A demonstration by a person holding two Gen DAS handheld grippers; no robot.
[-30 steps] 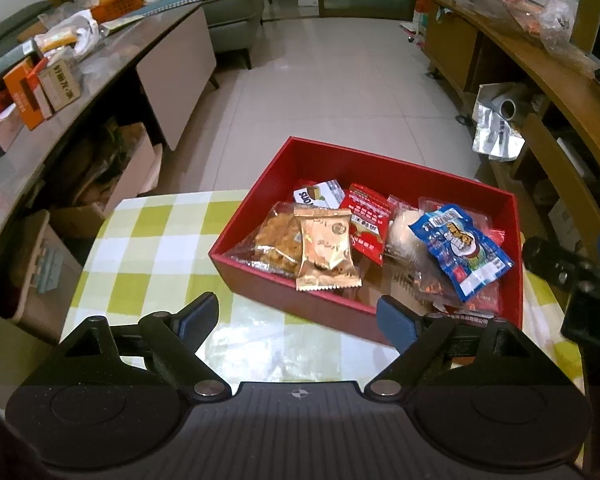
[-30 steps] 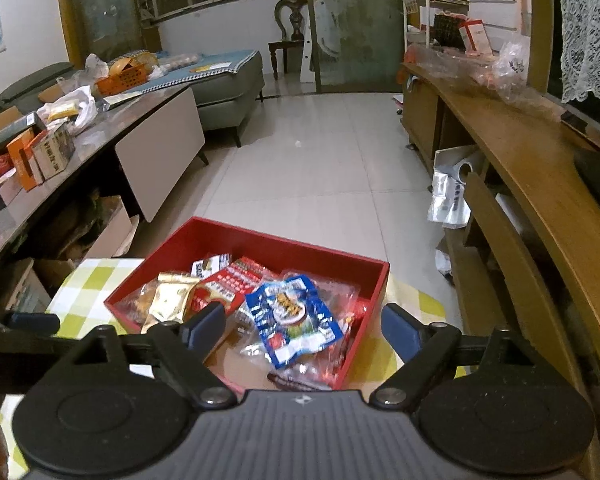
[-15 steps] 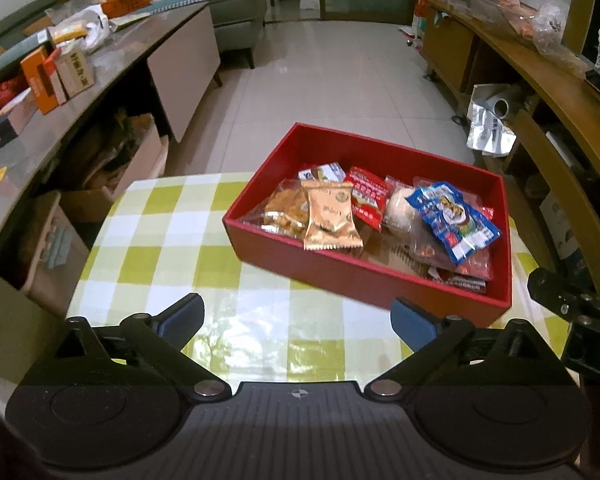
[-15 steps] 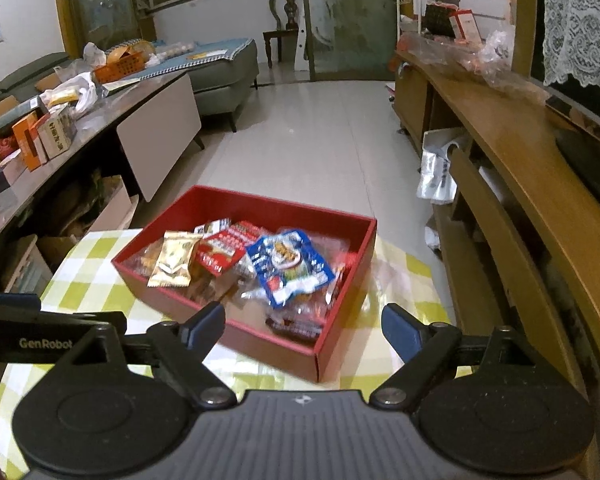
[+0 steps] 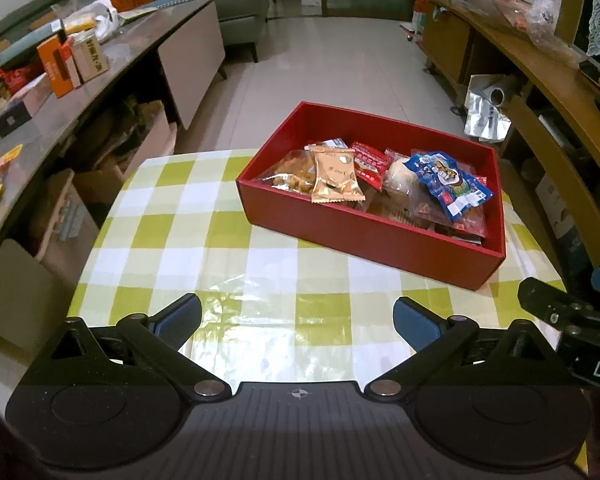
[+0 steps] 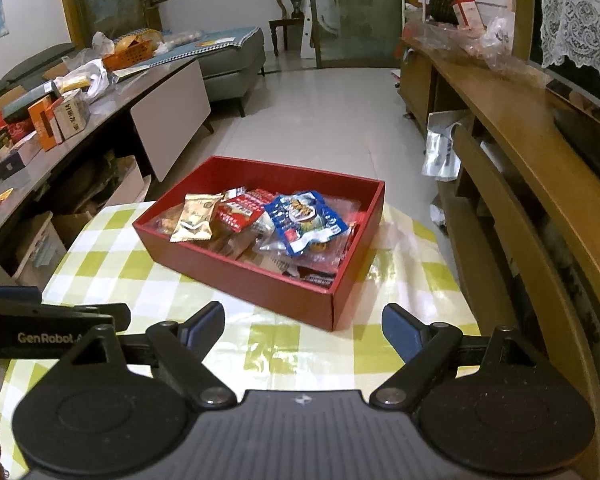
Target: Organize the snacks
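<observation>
Box: red rectangular cardboard box (image 5: pixel 364 236) on green-and-white checked tabletop (image 5: pixel 188 240), holding packaged snacks (image 5: pixel 446 178).
Left tongs (image 5: pixel 297 317): apart, empty.
Right tongs (image 6: pixel 303 326): apart, empty.

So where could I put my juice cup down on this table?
The checked cloth left of the red box is bare, and so is the strip between the box and the two open grippers, left and right. Inside the box it is crowded with snack packets.

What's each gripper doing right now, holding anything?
Left gripper: open, empty, above the checked tablecloth.
Right gripper: open, empty, short of the red box.
</observation>
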